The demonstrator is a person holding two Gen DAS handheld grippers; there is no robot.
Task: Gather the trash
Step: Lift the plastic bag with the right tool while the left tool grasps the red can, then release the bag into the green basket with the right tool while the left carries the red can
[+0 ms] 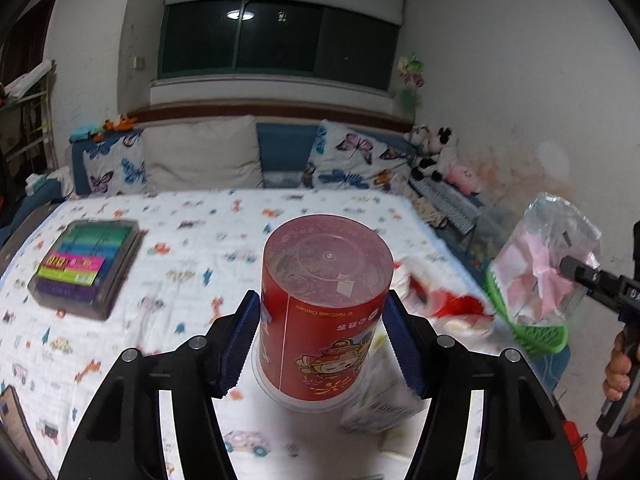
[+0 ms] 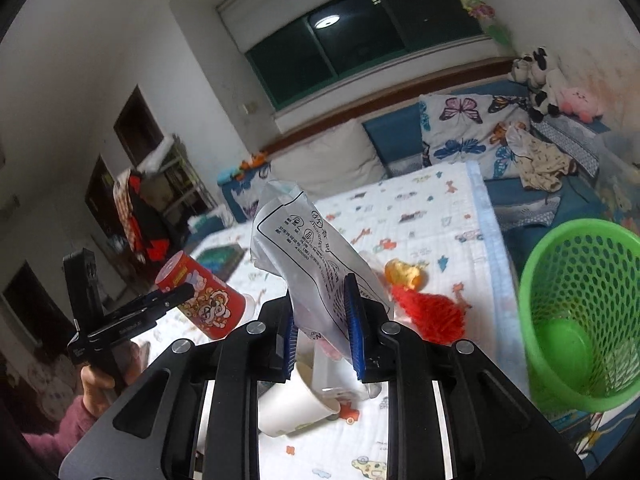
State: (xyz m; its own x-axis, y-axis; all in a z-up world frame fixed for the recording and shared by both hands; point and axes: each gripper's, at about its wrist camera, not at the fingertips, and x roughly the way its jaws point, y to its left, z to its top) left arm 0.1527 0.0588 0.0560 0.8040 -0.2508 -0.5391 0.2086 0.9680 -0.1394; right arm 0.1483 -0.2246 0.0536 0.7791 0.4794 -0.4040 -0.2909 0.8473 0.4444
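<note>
A red cylindrical can (image 1: 324, 312) with a clear end cap and cartoon print hangs upside down above the bed, and my left gripper (image 1: 323, 300) is shut on its sides. The same can (image 2: 208, 304) and left gripper (image 2: 180, 296) appear at the left of the right wrist view. My right gripper (image 2: 320, 292) is shut on a clear printed plastic bag (image 2: 304, 240) that sticks up from the pads. In the left wrist view this bag (image 1: 544, 264), with pink paper inside, hangs over the green mesh basket (image 1: 536, 332), pinched by the right gripper (image 1: 576, 272).
The green basket (image 2: 576, 312) stands off the bed's right edge. On the patterned sheet lie a white paper cup (image 2: 292, 404), a red fuzzy thing (image 2: 428, 312), a yellow crumpled item (image 2: 404, 272) and a white packet (image 1: 380, 404). A tray of coloured boxes (image 1: 86, 264) sits far left.
</note>
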